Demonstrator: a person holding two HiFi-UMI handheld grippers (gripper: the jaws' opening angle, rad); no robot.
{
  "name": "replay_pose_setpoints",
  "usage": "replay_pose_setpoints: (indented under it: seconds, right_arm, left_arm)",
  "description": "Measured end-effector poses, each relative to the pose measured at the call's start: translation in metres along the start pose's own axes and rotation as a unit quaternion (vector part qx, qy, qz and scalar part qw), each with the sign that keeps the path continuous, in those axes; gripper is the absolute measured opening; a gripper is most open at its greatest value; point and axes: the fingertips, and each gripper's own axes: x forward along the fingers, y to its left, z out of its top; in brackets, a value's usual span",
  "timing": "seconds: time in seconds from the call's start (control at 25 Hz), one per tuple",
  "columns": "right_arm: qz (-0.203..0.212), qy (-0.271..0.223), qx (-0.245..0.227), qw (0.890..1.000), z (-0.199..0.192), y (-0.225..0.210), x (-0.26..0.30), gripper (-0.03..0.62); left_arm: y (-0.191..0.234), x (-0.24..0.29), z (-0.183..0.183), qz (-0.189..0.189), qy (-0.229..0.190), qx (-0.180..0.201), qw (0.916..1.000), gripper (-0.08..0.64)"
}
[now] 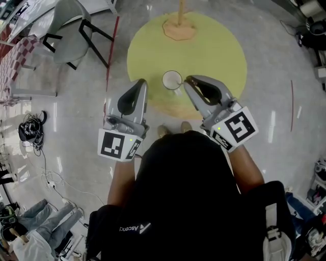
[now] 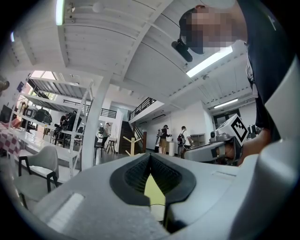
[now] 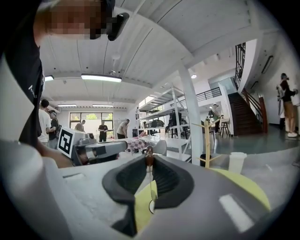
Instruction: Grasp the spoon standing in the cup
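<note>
One round yellow table (image 1: 219, 56) fills the middle of the head view, with grey floor around it. At its far side a wooden stand (image 1: 180, 15) rises from an orange base. At the near edge the person holds both grippers out over the table, one on each side of a white cup (image 1: 171, 80).

The left gripper (image 1: 143, 81) sits just left of the cup. In the left gripper view its jaws meet at the tips with nothing between them, and only the yellow top shows through the gap below.

The right gripper (image 1: 188, 79) reaches the cup's right rim. In the right gripper view its jaws are pinched narrow on the thin spoon (image 3: 149, 164), whose brownish end pokes up just above the tips while its handle runs down toward a white rim below.
</note>
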Motion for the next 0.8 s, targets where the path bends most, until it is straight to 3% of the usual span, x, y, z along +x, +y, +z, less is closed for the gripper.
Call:
replay_pose_setpoints:
  seconds: [0.8]
  right_arm:
    - [0.024,-0.009,-0.003,1.000,0.002,0.004,-0.011,0.041]
  left_arm:
    - [-0.014,-0.005,0.003,0.005,0.000,0.006,1.0000,0.009]
